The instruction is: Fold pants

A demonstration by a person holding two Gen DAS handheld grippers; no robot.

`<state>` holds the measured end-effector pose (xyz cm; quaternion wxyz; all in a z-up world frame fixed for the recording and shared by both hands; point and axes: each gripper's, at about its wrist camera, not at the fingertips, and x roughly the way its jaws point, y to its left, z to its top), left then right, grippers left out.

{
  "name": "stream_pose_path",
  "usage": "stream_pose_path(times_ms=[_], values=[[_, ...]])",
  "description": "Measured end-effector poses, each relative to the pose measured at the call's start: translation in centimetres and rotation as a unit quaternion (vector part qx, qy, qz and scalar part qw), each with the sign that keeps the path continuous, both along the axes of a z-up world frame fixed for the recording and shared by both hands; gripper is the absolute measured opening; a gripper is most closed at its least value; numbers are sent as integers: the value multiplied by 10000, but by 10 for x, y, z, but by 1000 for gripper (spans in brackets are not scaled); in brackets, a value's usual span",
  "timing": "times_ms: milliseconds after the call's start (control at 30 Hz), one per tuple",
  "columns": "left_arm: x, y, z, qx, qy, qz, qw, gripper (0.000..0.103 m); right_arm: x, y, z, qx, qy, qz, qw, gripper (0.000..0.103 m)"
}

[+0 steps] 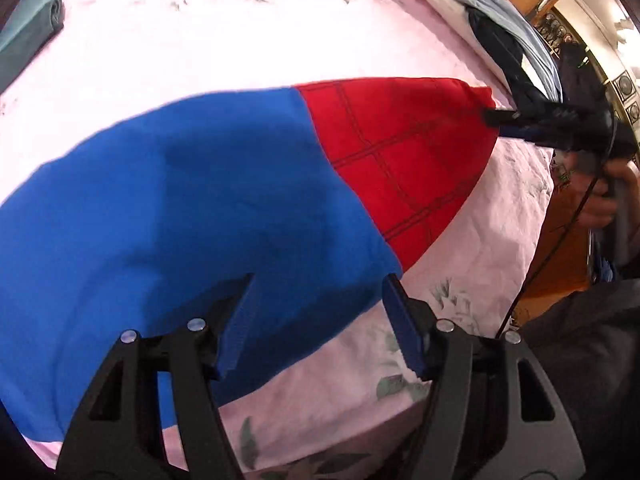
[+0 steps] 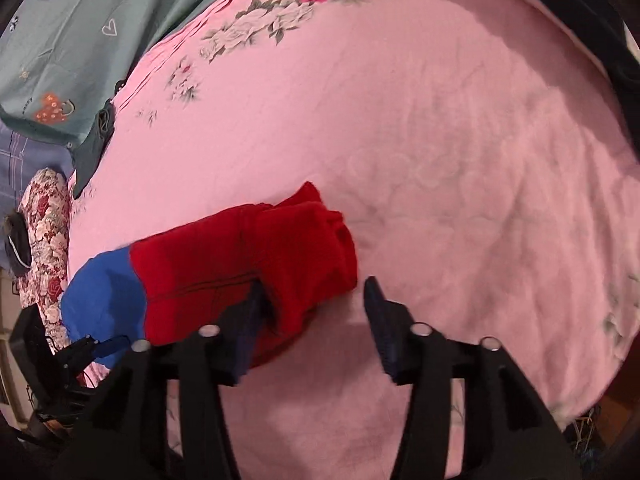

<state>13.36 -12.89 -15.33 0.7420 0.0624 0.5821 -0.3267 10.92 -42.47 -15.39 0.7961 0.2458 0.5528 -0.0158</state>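
on pink floral bedspread (image 2: 440, 120): blue-and-red pants (image 1: 200, 184) lie flat. left gripper (image 1: 318, 292) part open, empty, over blue edge. right gripper (image 2: 312, 292) part open, empty, straddling red hem.

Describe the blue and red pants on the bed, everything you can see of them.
The pants are soft, fleece-like cloth, blue over most of their length and red with thin dark grid lines at one end. They lie flat on the pink floral bedspread, the red end bunched into folds in the right wrist view. The left gripper stands open over the blue part's edge; the right gripper is open at the red end, one finger against the cloth, not pinching.
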Motion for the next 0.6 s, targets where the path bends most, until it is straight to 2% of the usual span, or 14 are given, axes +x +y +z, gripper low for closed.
stream_pose_path(times_ms=[67,133,200,267,333,367,433,467,500,567,600], values=[[-2,5,5,-50,-119,14,9999,73,-5,3,28,-260,-322,26,9991,53],[-4,7,1,56,-163,68,9998,75,-8,14,55,-547,-825,113,9950,53],[-4,8,-8,213,-91,204,9995,75,-2,31,67,-430,-1224,381,9908,53],[-3,13,-9,222,-70,304,9993,77,9,50,55,-57,-1255,785,9890,52],[-5,16,-7,217,-139,393,9989,82,19,57,19,-72,-717,933,9930,52],[-7,18,-8,241,-152,436,9986,84,21,52,-4,-42,-349,845,9958,48],[-6,23,-13,397,-125,518,9978,85,16,35,-5,521,-554,506,9958,47],[-7,23,-14,404,-186,523,9976,85,12,23,3,947,-686,304,9927,47],[-8,23,-14,438,-218,525,9974,85,7,13,12,1140,-875,123,9895,47],[-7,19,-14,514,-250,495,9971,89,-5,-6,28,1003,-1238,-251,9869,47],[-7,16,-15,570,-271,476,9969,90,-7,-9,31,805,-1235,-313,9886,47]])
